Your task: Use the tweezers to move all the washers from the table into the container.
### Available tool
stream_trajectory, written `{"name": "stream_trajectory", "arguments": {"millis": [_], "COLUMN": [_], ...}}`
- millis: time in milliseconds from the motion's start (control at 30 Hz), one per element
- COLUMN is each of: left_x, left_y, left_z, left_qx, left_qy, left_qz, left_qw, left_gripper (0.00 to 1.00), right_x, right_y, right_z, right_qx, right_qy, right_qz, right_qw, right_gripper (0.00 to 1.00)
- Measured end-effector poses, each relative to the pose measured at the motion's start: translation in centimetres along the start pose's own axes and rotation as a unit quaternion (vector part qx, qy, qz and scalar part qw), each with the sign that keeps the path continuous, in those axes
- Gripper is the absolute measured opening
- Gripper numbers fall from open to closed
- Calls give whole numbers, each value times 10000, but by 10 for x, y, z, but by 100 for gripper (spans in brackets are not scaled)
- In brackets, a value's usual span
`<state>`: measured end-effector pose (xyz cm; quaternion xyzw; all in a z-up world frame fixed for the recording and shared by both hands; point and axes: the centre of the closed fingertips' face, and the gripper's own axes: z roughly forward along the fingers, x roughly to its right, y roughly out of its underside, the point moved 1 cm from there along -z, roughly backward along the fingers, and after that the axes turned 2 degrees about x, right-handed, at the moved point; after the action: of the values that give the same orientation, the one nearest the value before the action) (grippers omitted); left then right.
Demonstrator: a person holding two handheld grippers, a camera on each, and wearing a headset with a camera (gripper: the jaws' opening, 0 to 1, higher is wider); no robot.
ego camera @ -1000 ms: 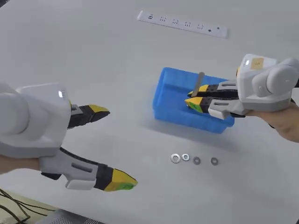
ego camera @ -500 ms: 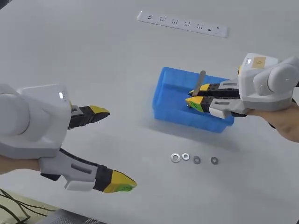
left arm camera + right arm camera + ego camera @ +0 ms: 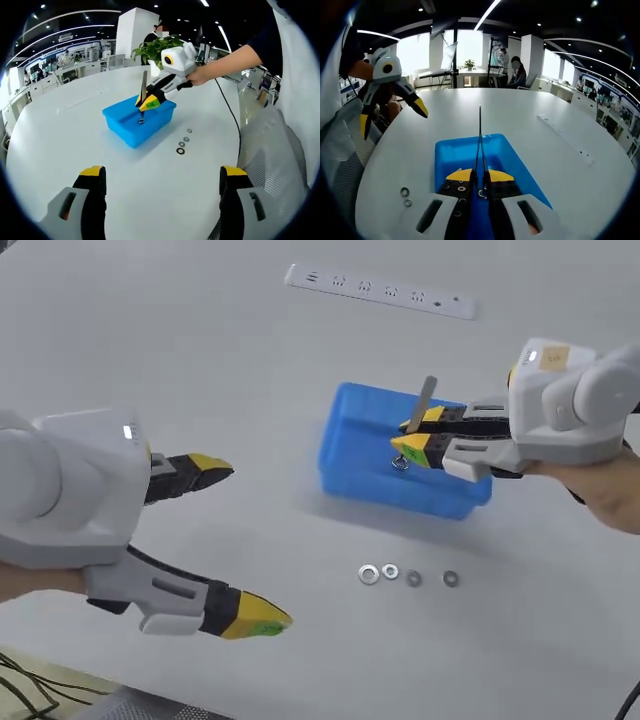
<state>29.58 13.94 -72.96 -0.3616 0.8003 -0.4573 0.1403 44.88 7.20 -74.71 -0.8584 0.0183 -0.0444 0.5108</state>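
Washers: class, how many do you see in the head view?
5. Four washers lie in a row on the table beside the container; one hangs at the tweezers' tip over it. Others may hide inside.

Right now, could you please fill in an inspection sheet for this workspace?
Surface: white table.
Job's things: blue container; four washers in a row on the table near it; tweezers over the container, another washer at their tips.
Clutter: power strip.
Grippers: right gripper shut on the tweezers; left gripper open, holding nothing.
Cables: black cables at the table's near edge.
Surroundings: open office, potted plant, seated people.
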Motion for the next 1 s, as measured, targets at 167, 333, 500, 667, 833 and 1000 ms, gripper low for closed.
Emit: {"name": "stream_trajectory", "arguments": {"millis": [167, 333, 500, 667, 833, 1000], "left_x": [-7, -21, -30, -41, -34, -28], "left_y": [-20, -60, -101, -119, -134, -136], "left_z": [4, 17, 36, 60, 84, 101], "left_qx": [169, 665, 1052, 991, 872, 665], "left_qy": [-30, -72, 44, 162, 643, 1028], "left_qz": [205, 381, 493, 520, 676, 662], "left_qw": [9996, 9970, 9932, 9936, 9918, 9903], "left_gripper": [99, 94, 83, 69, 57, 44], "right_x": [-1, -2, -6, -6, -3, -1], "right_y": [-2, -5, -7, -7, -7, -6], "right_z": [-5, -5, -3, -3, -5, -6], "right_qx": [-17, 1, 5, -16, -17, -59], "right_qy": [25, 5, -48, -94, -113, -146], "right_qz": [-11, -64, -99, -156, -193, -276], "right_qw": [10000, 10000, 9999, 9998, 9997, 9995], "right_gripper": [11, 11, 11, 11, 11, 11]}}
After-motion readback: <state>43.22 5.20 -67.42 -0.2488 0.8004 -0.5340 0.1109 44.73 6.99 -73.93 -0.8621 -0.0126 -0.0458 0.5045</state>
